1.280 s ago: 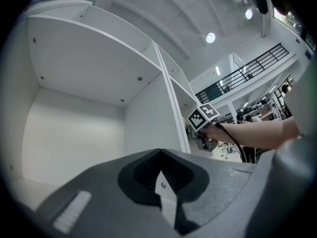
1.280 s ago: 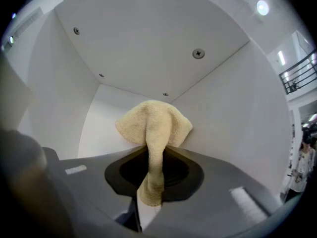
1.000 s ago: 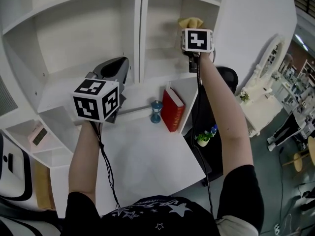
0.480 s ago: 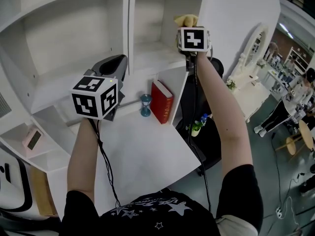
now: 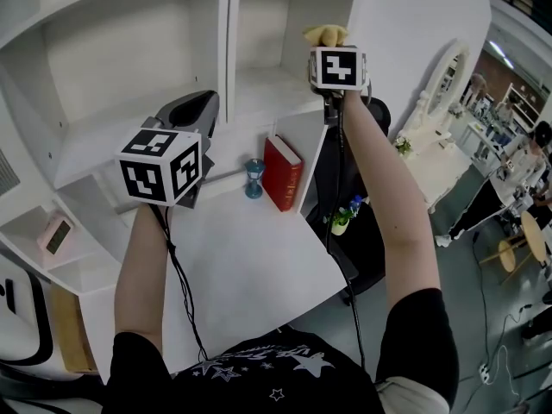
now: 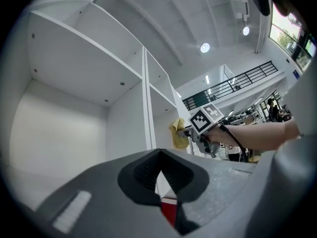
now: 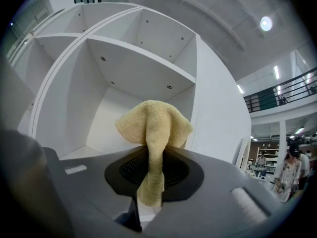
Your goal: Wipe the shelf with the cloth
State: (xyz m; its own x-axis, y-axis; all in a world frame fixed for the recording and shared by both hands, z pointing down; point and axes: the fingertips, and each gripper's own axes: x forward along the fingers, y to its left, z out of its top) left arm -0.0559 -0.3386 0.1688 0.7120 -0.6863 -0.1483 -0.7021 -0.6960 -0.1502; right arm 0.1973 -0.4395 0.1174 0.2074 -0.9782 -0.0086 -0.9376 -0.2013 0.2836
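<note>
A yellow terry cloth (image 7: pixel 153 125) is clamped in my right gripper (image 7: pixel 151 175), bunched above the jaws with a tail hanging below. In the head view this cloth (image 5: pixel 325 34) sticks out above the right gripper (image 5: pixel 328 47), raised at the right side of the white shelf unit's upper right compartment (image 5: pixel 267 93). Whether it touches a board is hidden. My left gripper (image 5: pixel 195 110) is shut and holds nothing, in front of the left compartment's board (image 5: pixel 95 145). The left gripper view has those jaws (image 6: pixel 159 155) together, with the cloth (image 6: pixel 178 133) beyond.
A red book (image 5: pixel 283 172) and a blue hourglass (image 5: pixel 253 179) stand on the white desk (image 5: pixel 250 257) under the shelf. A pink clock (image 5: pixel 53 235) sits in a low left cubby. A black chair (image 5: pixel 373 115) and a small plant (image 5: pixel 342 220) are beside the desk's right edge.
The head view has swung a little to the right. Both grippers keep about the same places against the shelf, and the cloth stays clamped in the right one.
</note>
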